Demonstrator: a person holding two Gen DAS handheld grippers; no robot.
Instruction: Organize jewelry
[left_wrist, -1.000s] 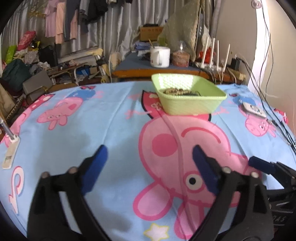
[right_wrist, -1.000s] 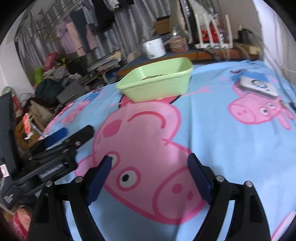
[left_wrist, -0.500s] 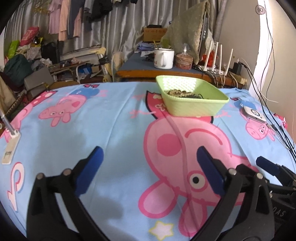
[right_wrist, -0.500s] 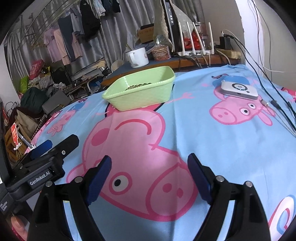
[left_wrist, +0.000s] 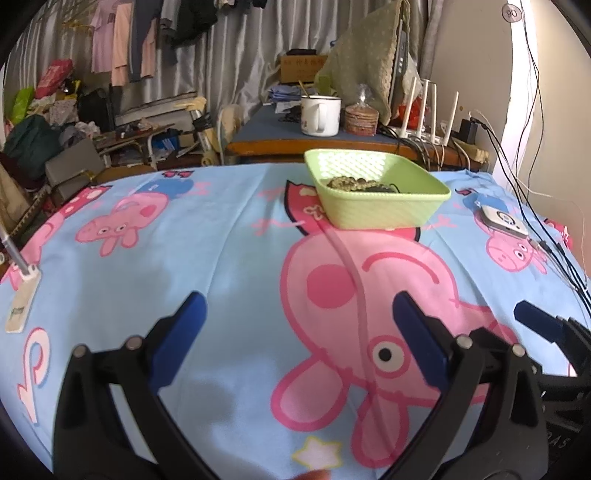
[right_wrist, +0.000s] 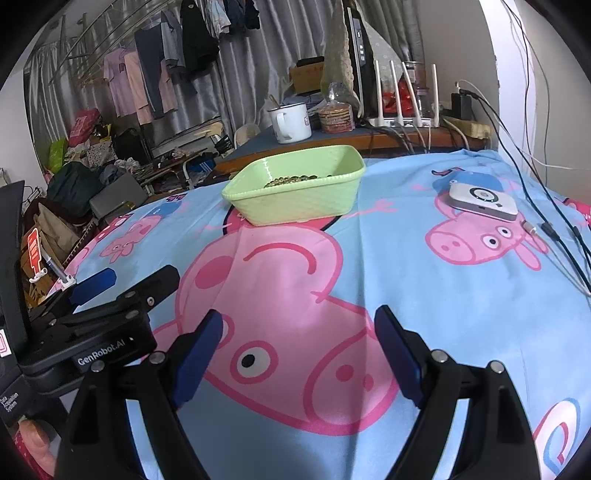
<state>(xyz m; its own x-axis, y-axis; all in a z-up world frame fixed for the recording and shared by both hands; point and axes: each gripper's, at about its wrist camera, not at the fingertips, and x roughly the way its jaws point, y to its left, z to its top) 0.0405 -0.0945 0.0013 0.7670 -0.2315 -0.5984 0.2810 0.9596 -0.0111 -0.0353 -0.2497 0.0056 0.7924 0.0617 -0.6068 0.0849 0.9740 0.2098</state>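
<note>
Start of task: left gripper and right gripper both apart, empty. Next: reach jewelry in basket.

Both grippers, the left gripper and the right gripper, share one build: black plastic arms ending in flat blue fingers, with silver screws behind them. The left body reads "GenRobot.AI" in white lettering.
</note>
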